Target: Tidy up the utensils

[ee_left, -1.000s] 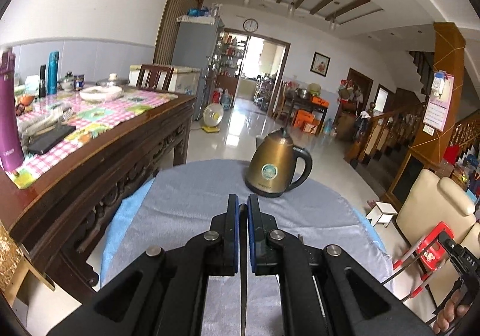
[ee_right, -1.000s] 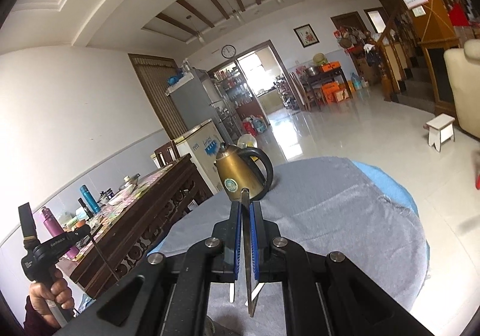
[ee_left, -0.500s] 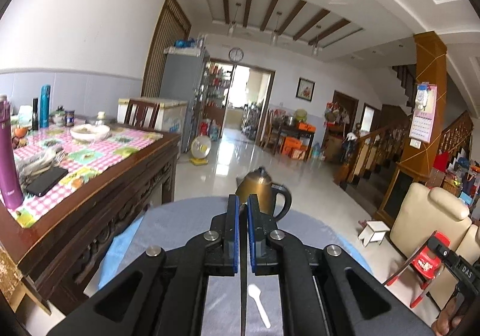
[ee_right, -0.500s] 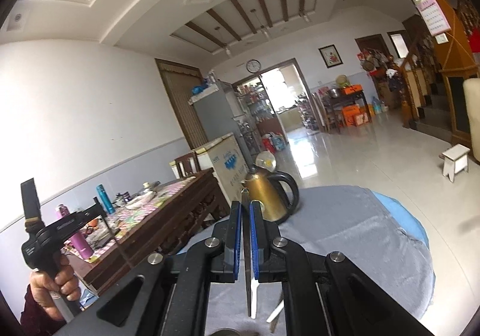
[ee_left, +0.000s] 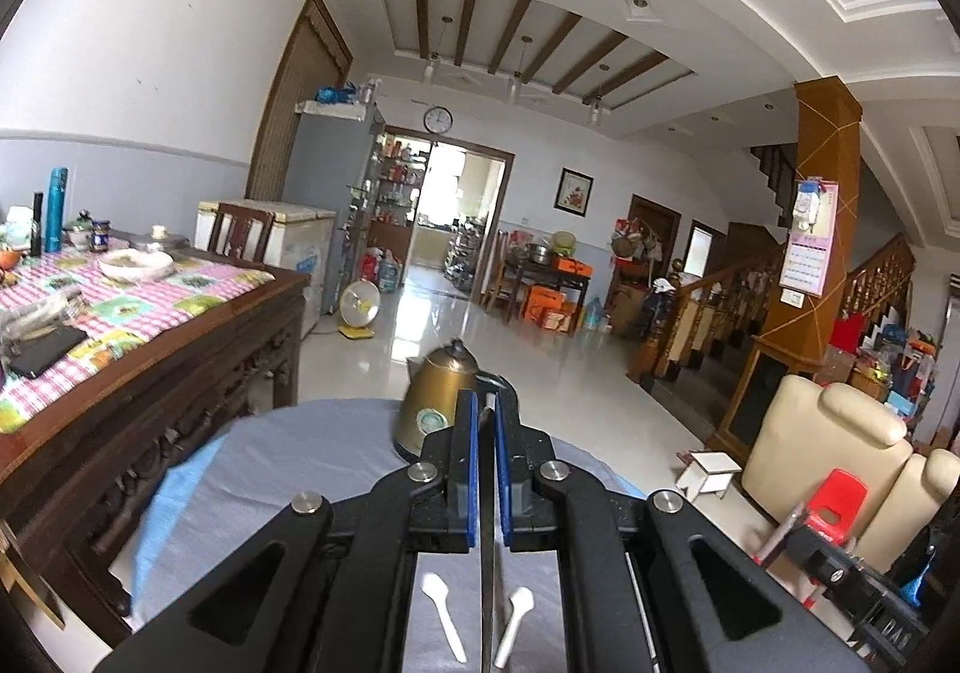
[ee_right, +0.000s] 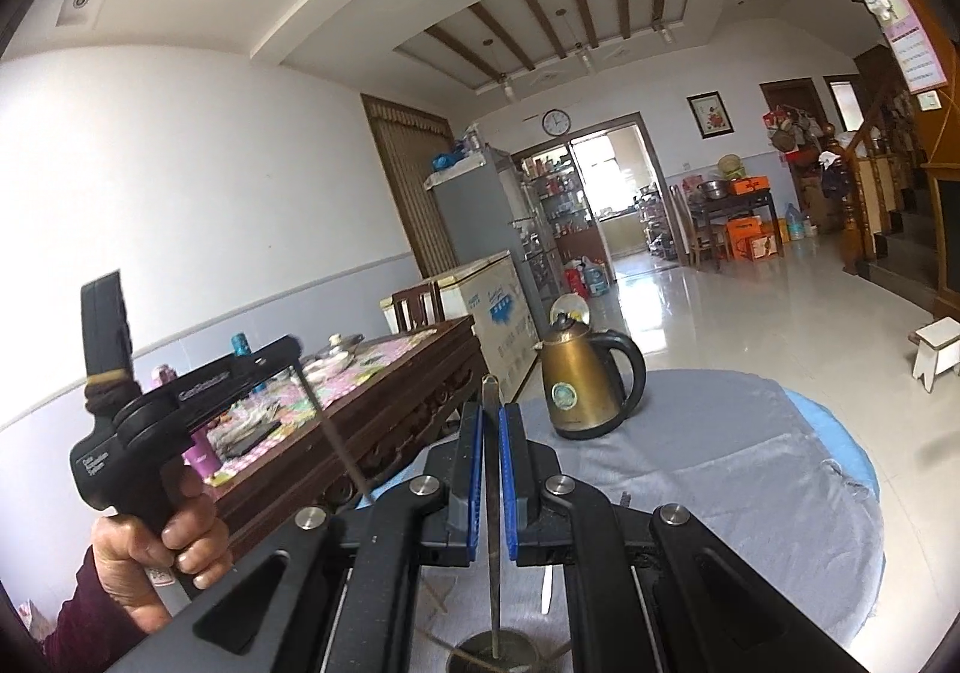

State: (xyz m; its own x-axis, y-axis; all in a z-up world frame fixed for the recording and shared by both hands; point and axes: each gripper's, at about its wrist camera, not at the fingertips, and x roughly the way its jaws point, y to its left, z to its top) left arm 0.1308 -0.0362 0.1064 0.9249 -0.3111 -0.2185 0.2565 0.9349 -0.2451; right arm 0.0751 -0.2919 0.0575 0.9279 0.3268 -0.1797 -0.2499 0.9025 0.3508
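Note:
My left gripper (ee_left: pixel 486 421) is shut on a thin metal utensil (ee_left: pixel 487 583) that hangs straight down between the blue pads. Two white plastic spoons (ee_left: pixel 443 616) lie on the grey cloth below it. My right gripper (ee_right: pixel 491 427) is shut on another thin metal utensil (ee_right: pixel 493 553); its lower end hangs over a round metal holder (ee_right: pixel 498 652) at the bottom edge. The left gripper also shows in the right wrist view (ee_right: pixel 300 358), held high at the left with its utensil hanging down.
A brass kettle (ee_right: pixel 579 385) stands at the far side of the round table with the grey cloth (ee_right: pixel 750 493). A dark wooden table (ee_left: pixel 150 349) with a checked cloth stands close on the left. A cream armchair (ee_left: pixel 822 457) and red stool are on the right.
Both grippers have risen and tilted up with their utensils held. The white spoons have come into the left view, and the metal holder has come into the right view.

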